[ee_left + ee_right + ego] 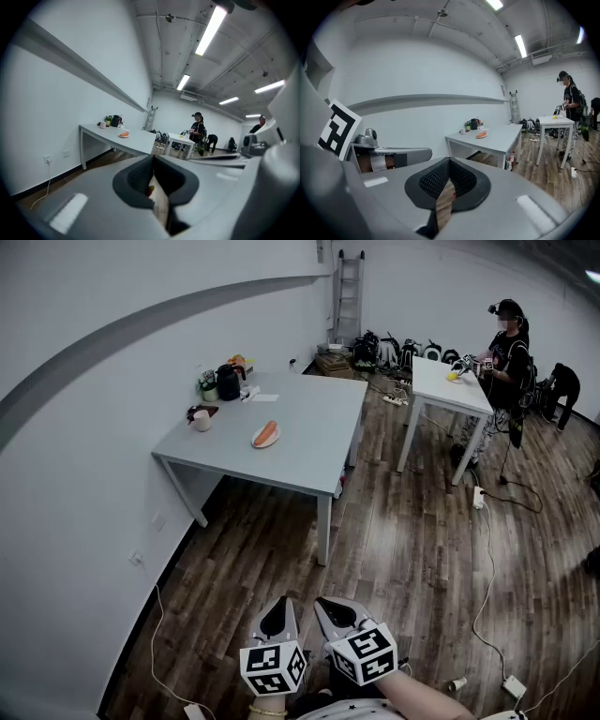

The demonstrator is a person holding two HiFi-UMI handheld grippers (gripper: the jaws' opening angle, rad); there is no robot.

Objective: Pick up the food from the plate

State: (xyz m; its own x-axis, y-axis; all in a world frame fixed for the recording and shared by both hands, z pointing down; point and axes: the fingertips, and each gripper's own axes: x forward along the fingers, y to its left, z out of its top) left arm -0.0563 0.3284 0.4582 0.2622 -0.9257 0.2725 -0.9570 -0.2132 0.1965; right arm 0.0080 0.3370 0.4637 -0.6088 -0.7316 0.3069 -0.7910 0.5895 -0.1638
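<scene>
The food [267, 434], an orange piece on a small white plate [265, 443], lies near the middle of the grey table [309, 442], far ahead of me. It shows small in the left gripper view as the food [123, 134] and in the right gripper view as the food [481, 135]. My left gripper [278, 613] and right gripper [333, 612] hang side by side low over the wooden floor, well short of the table. Both are shut with nothing between the pads, as the left gripper [152, 163] and right gripper [449, 165] show in their own views.
A white cup [202, 421], a black kettle [228, 382] and small items stand at the table's far left by the wall. A person [506, 352] works at a second white table [448, 382] at the back right. Cables [487, 549] and plugs lie on the floor.
</scene>
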